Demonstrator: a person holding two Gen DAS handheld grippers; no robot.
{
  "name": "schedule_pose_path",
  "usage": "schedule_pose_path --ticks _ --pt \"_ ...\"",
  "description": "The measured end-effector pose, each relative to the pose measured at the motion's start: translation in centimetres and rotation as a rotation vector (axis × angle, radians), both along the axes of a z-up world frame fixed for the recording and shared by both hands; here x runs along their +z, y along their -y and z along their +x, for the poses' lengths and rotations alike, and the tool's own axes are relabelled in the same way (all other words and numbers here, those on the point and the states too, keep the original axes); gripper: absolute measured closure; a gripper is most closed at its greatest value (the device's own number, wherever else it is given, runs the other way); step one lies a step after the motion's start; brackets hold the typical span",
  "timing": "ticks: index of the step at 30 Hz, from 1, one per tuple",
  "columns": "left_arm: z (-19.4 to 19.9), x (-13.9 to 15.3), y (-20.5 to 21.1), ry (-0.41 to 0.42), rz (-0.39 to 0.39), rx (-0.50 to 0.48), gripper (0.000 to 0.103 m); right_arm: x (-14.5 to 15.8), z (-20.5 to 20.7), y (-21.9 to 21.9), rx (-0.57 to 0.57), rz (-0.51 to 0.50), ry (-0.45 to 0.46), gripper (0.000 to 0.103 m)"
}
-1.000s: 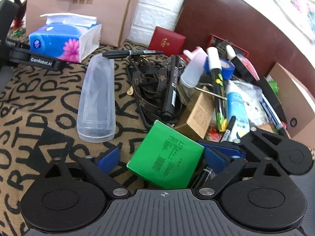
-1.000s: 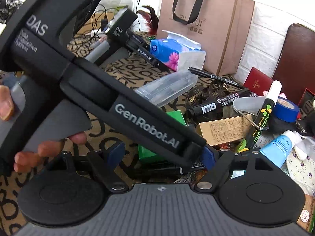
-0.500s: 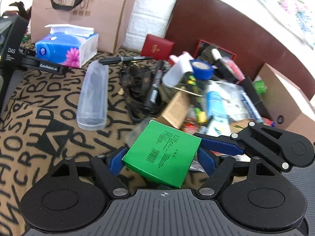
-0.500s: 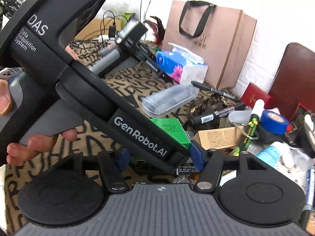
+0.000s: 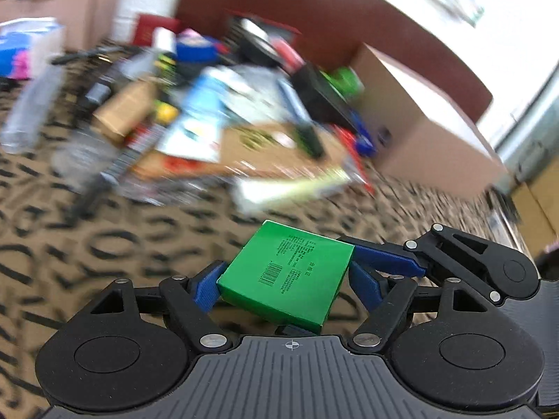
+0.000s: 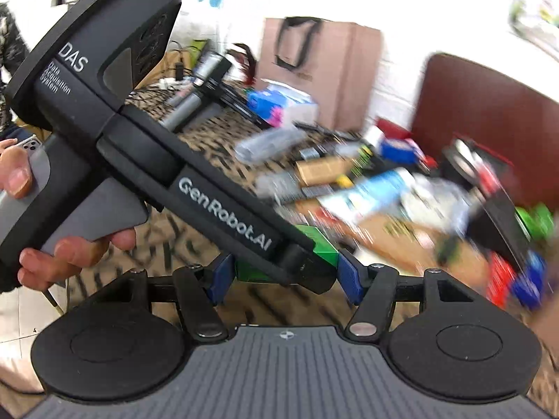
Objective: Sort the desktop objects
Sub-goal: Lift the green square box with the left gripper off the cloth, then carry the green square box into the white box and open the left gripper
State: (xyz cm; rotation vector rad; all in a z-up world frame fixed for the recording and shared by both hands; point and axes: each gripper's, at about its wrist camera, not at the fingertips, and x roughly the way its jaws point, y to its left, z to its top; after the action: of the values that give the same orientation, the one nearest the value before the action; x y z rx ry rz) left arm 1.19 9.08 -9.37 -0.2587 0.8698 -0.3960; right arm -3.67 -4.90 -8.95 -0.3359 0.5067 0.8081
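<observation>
My left gripper [image 5: 283, 281] is shut on a flat green box [image 5: 286, 276] with a barcode, held tilted above the patterned tablecloth [image 5: 104, 244]. In the right wrist view the left gripper's black body [image 6: 195, 181] crosses the frame, and a corner of the green box [image 6: 321, 244] shows beside it. My right gripper [image 6: 281, 276] sits close behind the left one; both jaws stand around the box and the left gripper's tip, and whether they grip anything is hidden. The blurred pile of desktop objects [image 5: 209, 111] lies beyond.
An open cardboard box [image 5: 419, 125] stands at the right of the pile. A tissue pack [image 6: 283, 106] and a paper bag [image 6: 314, 66] stand at the back. A brown chair back [image 5: 314, 14] is behind the pile. A second handheld device [image 6: 206, 87] lies far left.
The left gripper has lifted the green box out of the pile and swung it right, towards the cardboard box. The right gripper has followed it. Both views are motion-blurred now.
</observation>
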Motion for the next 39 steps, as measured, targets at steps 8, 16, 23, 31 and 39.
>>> schedule_pose_path --ticks 8,16,23,31,39 --pt "-0.6 -1.4 5.9 -0.029 0.046 -0.107 0.015 -2.2 -2.4 5.8 -0.156 0.059 -0.068 0.035" --pt "-0.5 -1.5 8.4 -0.011 0.130 -0.141 0.006 -3.9 -2.4 8.4 -0.256 0.098 -0.090 0.026" --pt "-0.1 -1.7 9.8 -0.004 0.203 -0.199 0.010 -4.4 -2.1 8.9 -0.259 0.119 -0.115 0.025" --pt "0.0 -1.3 10.4 -0.005 0.273 -0.217 0.025 -4.5 -1.4 8.1 -0.221 0.123 -0.121 0.028" --pt "1.4 1.1 12.1 0.027 0.240 -0.236 0.034 -3.0 -1.2 9.8 -0.260 0.135 -0.080 0.030"
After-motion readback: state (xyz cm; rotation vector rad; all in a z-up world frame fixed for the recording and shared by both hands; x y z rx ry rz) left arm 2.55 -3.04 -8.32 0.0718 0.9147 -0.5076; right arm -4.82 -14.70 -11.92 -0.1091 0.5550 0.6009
